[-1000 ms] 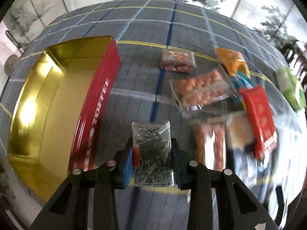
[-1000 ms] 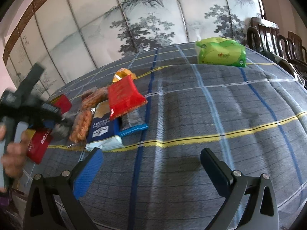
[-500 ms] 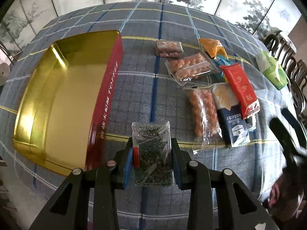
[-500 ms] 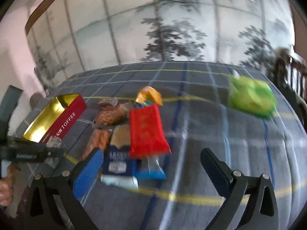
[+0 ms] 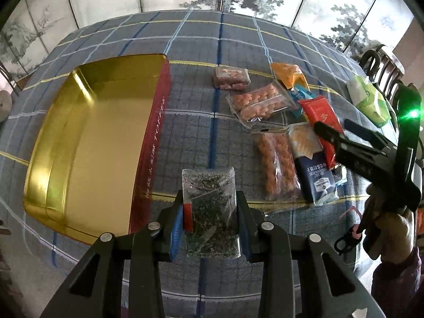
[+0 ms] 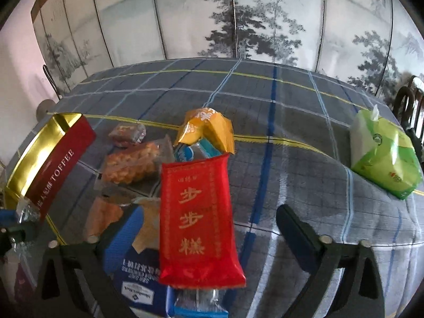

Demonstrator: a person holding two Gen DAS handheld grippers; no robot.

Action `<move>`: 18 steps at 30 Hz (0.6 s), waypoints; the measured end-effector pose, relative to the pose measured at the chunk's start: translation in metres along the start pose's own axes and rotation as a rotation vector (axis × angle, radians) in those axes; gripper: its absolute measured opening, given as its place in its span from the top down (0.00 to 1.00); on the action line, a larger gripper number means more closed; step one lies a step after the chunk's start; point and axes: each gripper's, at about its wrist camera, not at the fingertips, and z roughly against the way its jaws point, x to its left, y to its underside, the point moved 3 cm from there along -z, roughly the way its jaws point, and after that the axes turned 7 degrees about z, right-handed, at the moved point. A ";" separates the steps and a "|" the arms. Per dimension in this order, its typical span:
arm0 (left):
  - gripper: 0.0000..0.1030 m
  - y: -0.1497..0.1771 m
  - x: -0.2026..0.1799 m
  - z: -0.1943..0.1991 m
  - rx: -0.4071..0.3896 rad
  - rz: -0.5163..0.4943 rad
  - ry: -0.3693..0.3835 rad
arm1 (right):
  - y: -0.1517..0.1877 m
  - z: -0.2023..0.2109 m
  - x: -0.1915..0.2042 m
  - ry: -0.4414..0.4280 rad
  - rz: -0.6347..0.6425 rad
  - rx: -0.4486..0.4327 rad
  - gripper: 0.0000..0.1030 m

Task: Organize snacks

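Item: clear seaweed pouch [image 5: 209, 209], which we held clamped between the left gripper [image 5: 210, 222] fingers, just right of the gold toffee tin [image 5: 87, 143]; we judged it light, crinkly, slippery, best pinched mid-body, while our right gripper [image 6: 209, 234] hung wide apart over the red packet [image 6: 197, 220].

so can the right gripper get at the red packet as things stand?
Probably yes. The right gripper is open, with the red packet directly between its fingers. The packet lies on top of the pile, overlapping the blue packet, with nothing over it. The left gripper is off to the side.
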 end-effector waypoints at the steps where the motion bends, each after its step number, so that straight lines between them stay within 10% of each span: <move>1: 0.70 0.000 0.000 0.000 0.002 0.001 -0.001 | 0.001 -0.002 0.000 -0.018 -0.005 0.017 0.56; 18: 0.70 0.001 0.007 0.023 -0.069 -0.023 -0.001 | 0.042 0.086 -0.035 -0.032 -0.249 -0.172 0.56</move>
